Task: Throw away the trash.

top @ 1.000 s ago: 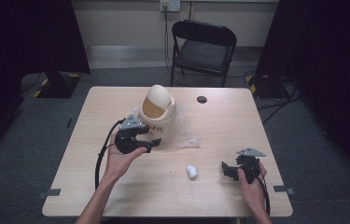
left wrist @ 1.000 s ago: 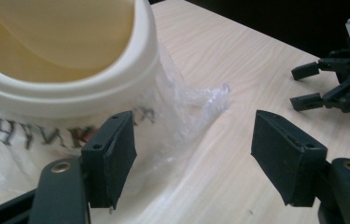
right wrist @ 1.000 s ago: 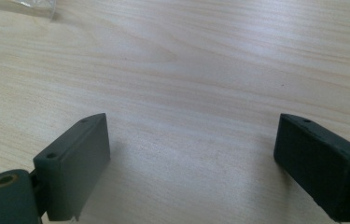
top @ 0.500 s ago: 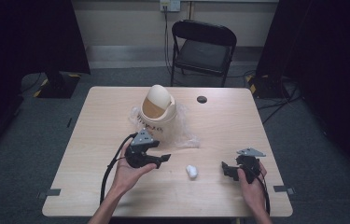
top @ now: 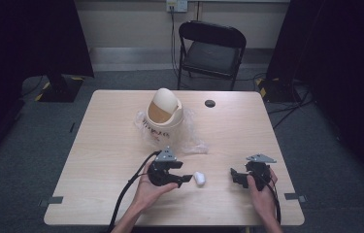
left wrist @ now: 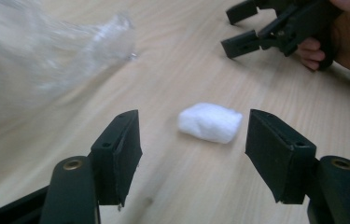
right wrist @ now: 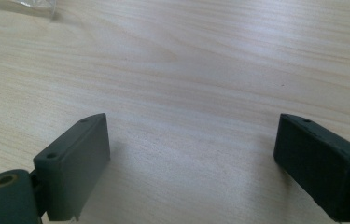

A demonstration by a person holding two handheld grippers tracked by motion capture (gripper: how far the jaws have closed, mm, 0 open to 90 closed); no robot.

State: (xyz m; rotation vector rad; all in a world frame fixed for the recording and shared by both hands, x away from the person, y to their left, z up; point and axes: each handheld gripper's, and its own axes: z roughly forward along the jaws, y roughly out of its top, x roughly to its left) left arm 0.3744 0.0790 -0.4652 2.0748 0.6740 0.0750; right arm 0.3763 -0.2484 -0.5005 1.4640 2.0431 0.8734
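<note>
Left hand-held gripper (left wrist: pixel 189 154) lined up on a white wad (left wrist: pixel 210 122) — nothing gripped so far.

Its jaws stand wide apart and hold nothing; the wad lies on the bare tabletop (top: pixel 111 145) just ahead of them, roughly centred in the gap but not yet between the pads. The wad looks soft and light, so I judge the main risk to be a jaw tip nudging it on the way in — it could skid away across the smooth wood, or get caught only by one edge and slip out on lifting. Coming in too low could scrape the tips on the wood. The crinkled clear plastic (top: pixel 189 138) under the small lidded bin (top: pixel 164 116) lies near, apart from the wad. The right hand-held gripper (top: pixel 240 175) rests well apart with jaws wide and empty, unlikely to interfere.
</note>
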